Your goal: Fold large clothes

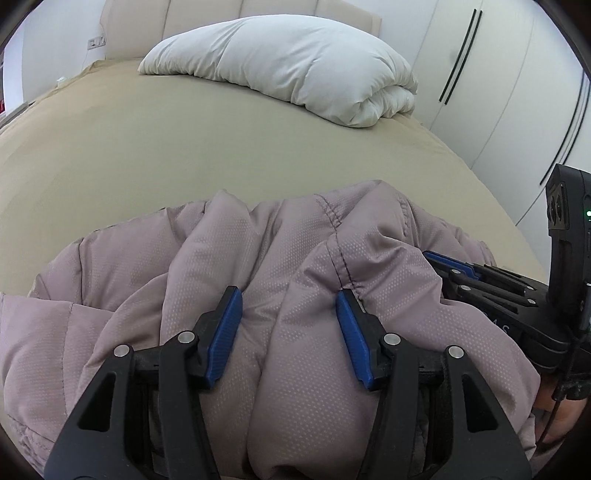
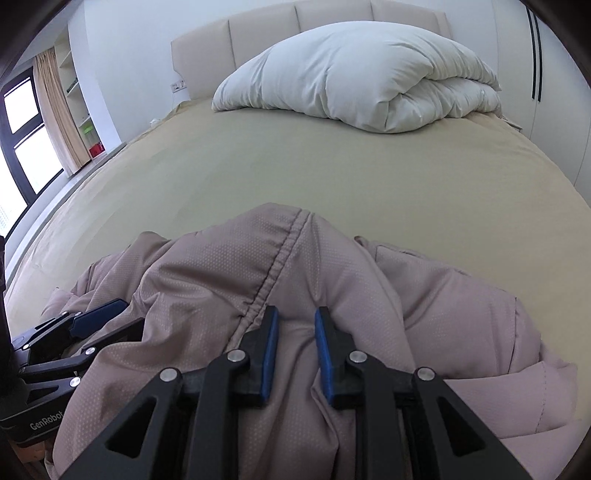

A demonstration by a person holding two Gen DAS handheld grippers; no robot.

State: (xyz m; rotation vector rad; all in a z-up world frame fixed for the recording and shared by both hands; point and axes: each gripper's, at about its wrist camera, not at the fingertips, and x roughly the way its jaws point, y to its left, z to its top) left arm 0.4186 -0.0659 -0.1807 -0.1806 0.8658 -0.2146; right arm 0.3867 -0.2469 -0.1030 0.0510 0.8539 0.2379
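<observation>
A: Nearest the lens, which item is seen, and how is it gripped?

B: Dusty-pink quilted puffer jacket [image 1: 280, 332], bunched at the near edge of the tan-sheeted bed [image 1: 184, 147]. A thick fold is clamped between the blue pads of the left gripper [image 1: 290, 325], set moderately wide. A thinner pinch beside a stitched seam is held in the narrowly set right gripper [image 2: 295, 332].

A: How is the garment's long axis laid?

B: Across the view, left to right, along the bed's near edge. The seam [image 2: 280, 254] is seen running away toward the headboard. Which end is the collar cannot be told.

A: What is shown beyond?

B: Folded white duvet [image 2: 362, 70], well apart, against the beige padded headboard [image 2: 266, 33].
</observation>
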